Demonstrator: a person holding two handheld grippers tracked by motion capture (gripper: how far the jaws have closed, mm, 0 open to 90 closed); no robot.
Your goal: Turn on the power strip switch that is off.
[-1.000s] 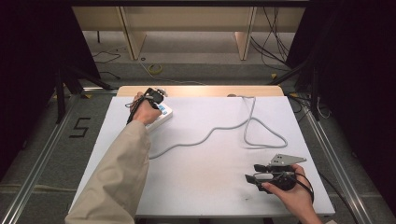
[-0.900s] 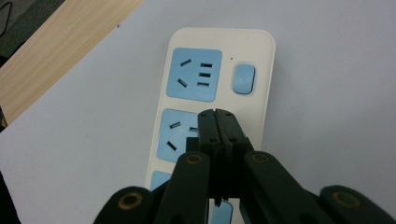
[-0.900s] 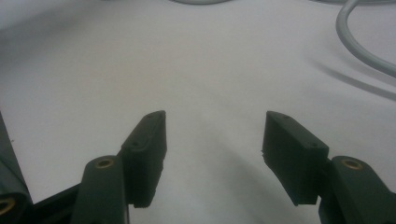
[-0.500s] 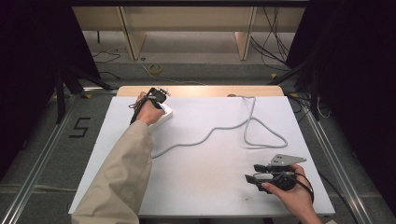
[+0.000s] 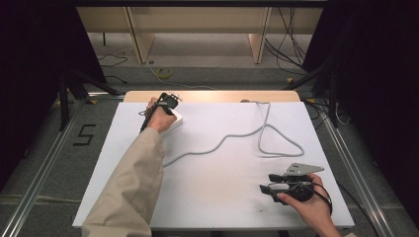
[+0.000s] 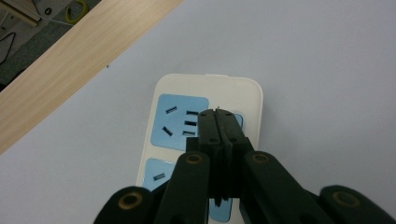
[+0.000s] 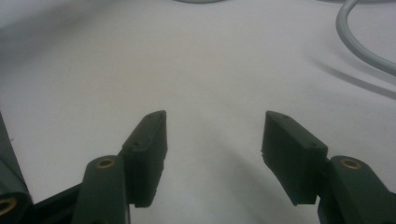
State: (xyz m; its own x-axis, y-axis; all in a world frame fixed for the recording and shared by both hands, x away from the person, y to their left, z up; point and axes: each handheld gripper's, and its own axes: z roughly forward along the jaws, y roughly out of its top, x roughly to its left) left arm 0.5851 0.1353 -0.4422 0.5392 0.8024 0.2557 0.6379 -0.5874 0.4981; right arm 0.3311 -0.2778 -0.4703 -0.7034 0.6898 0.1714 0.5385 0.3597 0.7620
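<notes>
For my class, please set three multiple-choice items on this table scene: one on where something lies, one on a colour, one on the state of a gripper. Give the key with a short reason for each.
1. Where does the power strip lie?
A. near the table's far left
B. at the near right corner
C. on the floor

2. What colour are its socket faces?
A. red
B. blue
C. green

3. How do the jaws of the right gripper stand?
A. shut on the cable
B. shut on nothing
C. open

Key: 1 A, it sits under the left gripper by the far edge. 2 B, the left gripper view shows blue panels. 3 C, a wide gap over bare table.
</notes>
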